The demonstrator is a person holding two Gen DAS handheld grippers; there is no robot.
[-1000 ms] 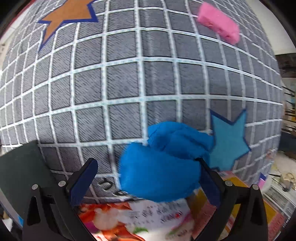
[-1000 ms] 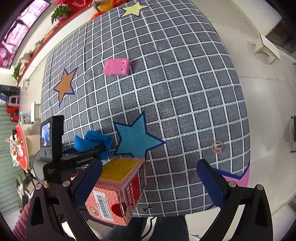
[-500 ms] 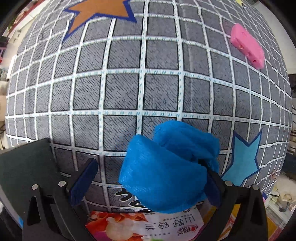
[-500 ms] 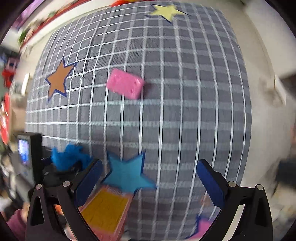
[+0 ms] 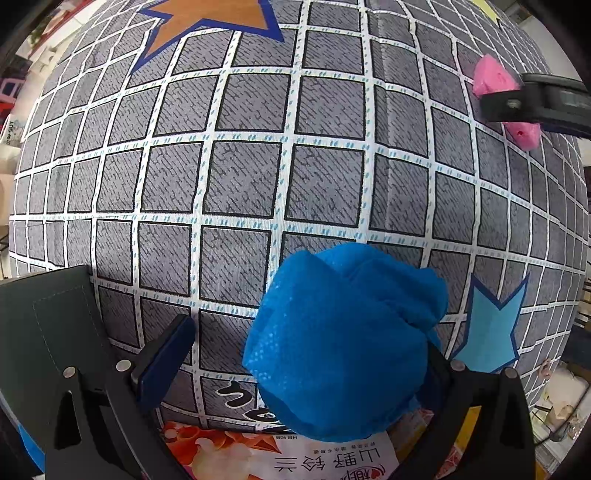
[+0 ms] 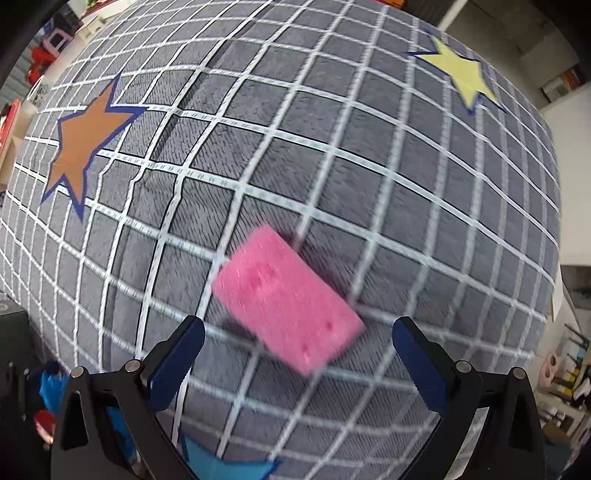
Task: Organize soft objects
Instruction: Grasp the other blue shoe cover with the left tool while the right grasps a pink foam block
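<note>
A crumpled blue cloth [image 5: 343, 339] bulges between the fingers of my left gripper [image 5: 306, 343], pressed against the right finger and hiding its tip. The left finger [image 5: 166, 358] stands well apart from it, so the jaws are open. The cloth hangs above a printed box [image 5: 295, 458]. A pink sponge block [image 6: 288, 299] lies on the grey checked mat [image 6: 332, 166]. It sits just ahead of my open right gripper [image 6: 299, 332], between the lines of the two fingers. In the left wrist view the right gripper's body [image 5: 535, 103] crosses the pink sponge [image 5: 491, 79].
The mat carries an orange star [image 5: 207, 18], a blue star [image 5: 487, 332] and a yellow star [image 6: 461, 74]. Clutter and floor show beyond the mat's right edge [image 6: 569, 369]. The blue cloth [image 6: 51, 384] shows at the right wrist view's lower left.
My right gripper has travelled across the mat to the pink sponge, which now sits close between its fingers. The left gripper has drifted slightly, with the blue cloth still against its right finger.
</note>
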